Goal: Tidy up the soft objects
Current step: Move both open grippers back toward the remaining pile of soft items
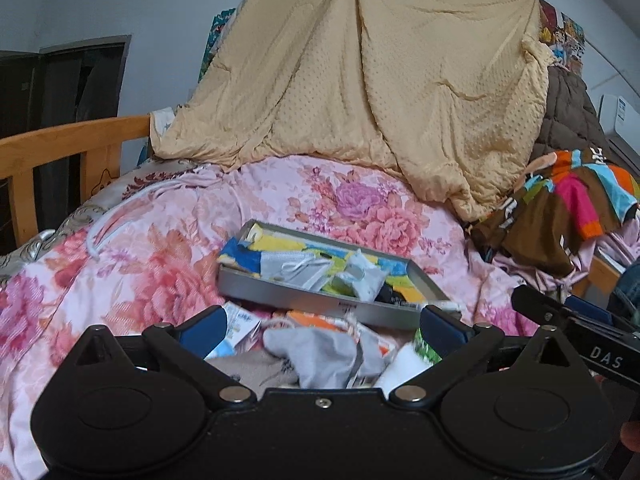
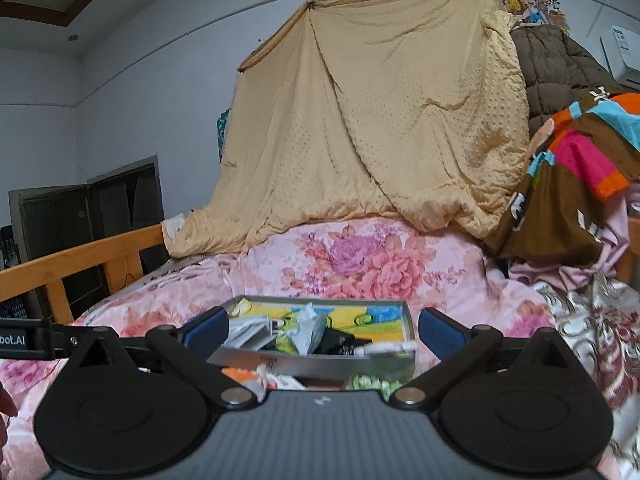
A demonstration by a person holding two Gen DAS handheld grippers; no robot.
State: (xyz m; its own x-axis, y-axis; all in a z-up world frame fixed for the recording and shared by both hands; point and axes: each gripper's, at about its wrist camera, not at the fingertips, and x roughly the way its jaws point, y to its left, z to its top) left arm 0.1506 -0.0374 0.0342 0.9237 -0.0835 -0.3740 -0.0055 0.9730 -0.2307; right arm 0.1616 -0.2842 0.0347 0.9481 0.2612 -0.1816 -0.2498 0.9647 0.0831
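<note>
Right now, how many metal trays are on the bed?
1. The grey metal tray lies on the floral quilt, just ahead of both open tools, with soft items inside. More trays could be hidden under the bedding.

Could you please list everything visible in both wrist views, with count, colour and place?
tray: one, grey metal with a colourful liner, on the bed ahead of both grippers
face masks: at least two, grey-white, in the tray
small soft items: a loose pile, grey, white, orange, in front of the tray; count unclear
floral quilt: one, pink, covering the bed
blanket: one, tan, hung behind the bed
striped garment: one, brown with pink, orange, blue, far right
quilted cover: one, dark brown, behind the garment
bed rail: one, wooden, left
left gripper: one, black with blue pads, jaws open over the pile
right gripper: one, black with blue pads, jaws open facing the tray
</note>
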